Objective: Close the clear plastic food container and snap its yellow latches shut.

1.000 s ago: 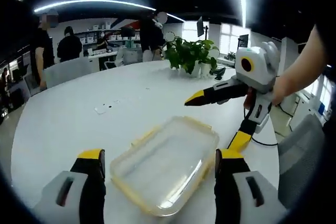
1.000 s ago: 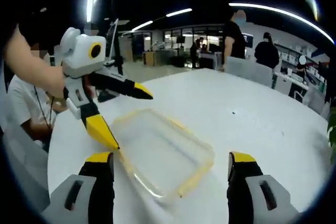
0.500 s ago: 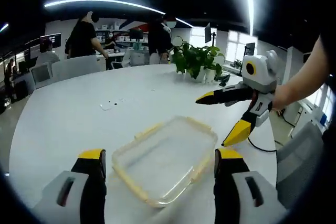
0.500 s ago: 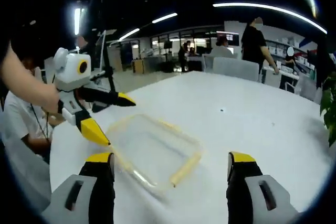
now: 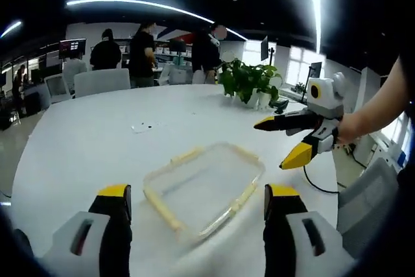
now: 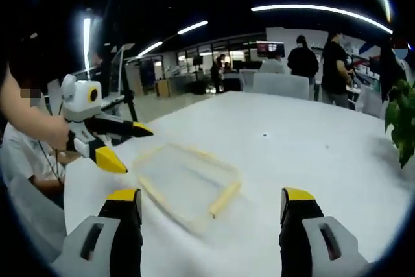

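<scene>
Although the lid appears to be seated on the clear food container [image 5: 203, 188], it cannot be told from either view whether its yellow latches [image 5: 163, 210] have been snapped down, so the latching step is judged to be either just finished or not yet checked. The container lies flat on the white counter [image 5: 84, 154], between the two tools and touched by neither. The left tool [image 5: 193, 207] is held wide open over the near edge of the counter, with nothing gripped; in the right gripper view it is seen raised beside the container, its jaws parted. The right tool [image 6: 210, 209] is likewise spread open and empty, and in the left gripper view it hangs off to the container's far side, clear of the rim. If a latch is left raised, one yellow tip would need to be brought down onto it and pressed firmly. The counter is large and rounded; a potted plant [image 5: 248, 81] stands at its far side, and people are seen among desks and chairs under long ceiling lights.
</scene>
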`<state>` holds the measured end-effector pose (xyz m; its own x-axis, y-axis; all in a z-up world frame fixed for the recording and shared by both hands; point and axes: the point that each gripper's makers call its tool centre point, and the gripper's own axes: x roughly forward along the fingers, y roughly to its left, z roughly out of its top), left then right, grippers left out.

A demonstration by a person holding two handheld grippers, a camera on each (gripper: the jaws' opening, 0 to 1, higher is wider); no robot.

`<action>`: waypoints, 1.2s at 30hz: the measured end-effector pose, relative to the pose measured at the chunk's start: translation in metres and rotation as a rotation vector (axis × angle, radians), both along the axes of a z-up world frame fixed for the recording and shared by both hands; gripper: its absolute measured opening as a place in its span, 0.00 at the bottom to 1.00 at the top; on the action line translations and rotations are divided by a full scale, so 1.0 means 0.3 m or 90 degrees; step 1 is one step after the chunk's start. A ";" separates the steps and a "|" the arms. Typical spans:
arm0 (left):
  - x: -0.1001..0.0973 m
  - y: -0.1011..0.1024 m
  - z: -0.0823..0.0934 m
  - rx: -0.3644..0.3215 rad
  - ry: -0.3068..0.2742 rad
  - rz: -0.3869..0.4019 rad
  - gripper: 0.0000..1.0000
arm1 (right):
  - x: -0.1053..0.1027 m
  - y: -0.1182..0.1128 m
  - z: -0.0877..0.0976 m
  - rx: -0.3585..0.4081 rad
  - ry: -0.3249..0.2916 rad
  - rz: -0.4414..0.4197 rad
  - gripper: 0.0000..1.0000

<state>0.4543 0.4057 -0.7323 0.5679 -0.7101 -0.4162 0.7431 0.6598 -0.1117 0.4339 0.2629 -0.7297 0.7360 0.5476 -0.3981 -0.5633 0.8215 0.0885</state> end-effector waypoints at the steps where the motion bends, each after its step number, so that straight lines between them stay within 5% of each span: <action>1: -0.004 0.005 0.001 0.000 0.001 0.002 0.84 | -0.007 -0.004 0.003 0.000 -0.001 -0.004 0.89; 36: -0.180 0.074 0.005 -0.035 0.019 0.048 0.78 | -0.183 -0.162 0.062 0.085 -0.008 -0.130 0.87</action>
